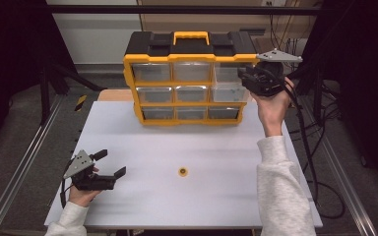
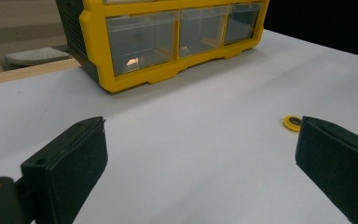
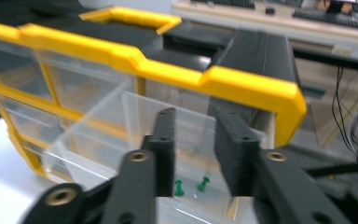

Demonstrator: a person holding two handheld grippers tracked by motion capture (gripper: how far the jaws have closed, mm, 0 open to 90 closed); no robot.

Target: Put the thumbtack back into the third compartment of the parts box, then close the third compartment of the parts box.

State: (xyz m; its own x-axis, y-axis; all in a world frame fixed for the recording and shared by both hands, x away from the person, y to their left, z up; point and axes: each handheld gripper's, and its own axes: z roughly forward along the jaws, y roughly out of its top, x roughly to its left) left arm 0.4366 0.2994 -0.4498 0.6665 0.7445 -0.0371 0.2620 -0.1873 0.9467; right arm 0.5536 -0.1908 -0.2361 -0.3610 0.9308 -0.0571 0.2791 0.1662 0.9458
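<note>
organizer (image 1: 191, 81): yellow + black plastic, slight sheen
drawer (image 3: 168, 154) at right gripper (image 3: 193, 154): clear glossy plastic
pins (image 3: 191, 186) under its jaws: green plastic
table (image 1: 177, 206): smooth matt white
left gripper (image 2: 200, 163) pads: matt black, grainy

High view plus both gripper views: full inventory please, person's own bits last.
organiser cabinet: 1, yellow frame, black top, yellow handle, clear drawers in three rows of three; far edge of table
pulled-out drawer: 1, clear, top row at the cabinet's right end, under the right gripper
push pins: 2, green, inside that drawer
small ring: 1, yellow with dark centre, on the table near its middle front
table: 1, white
left gripper: 1, black, jaws wide apart, front left of table
right gripper: 1, black, jaws parted over the drawer, nothing between them
sleeves: 2, light grey
</note>
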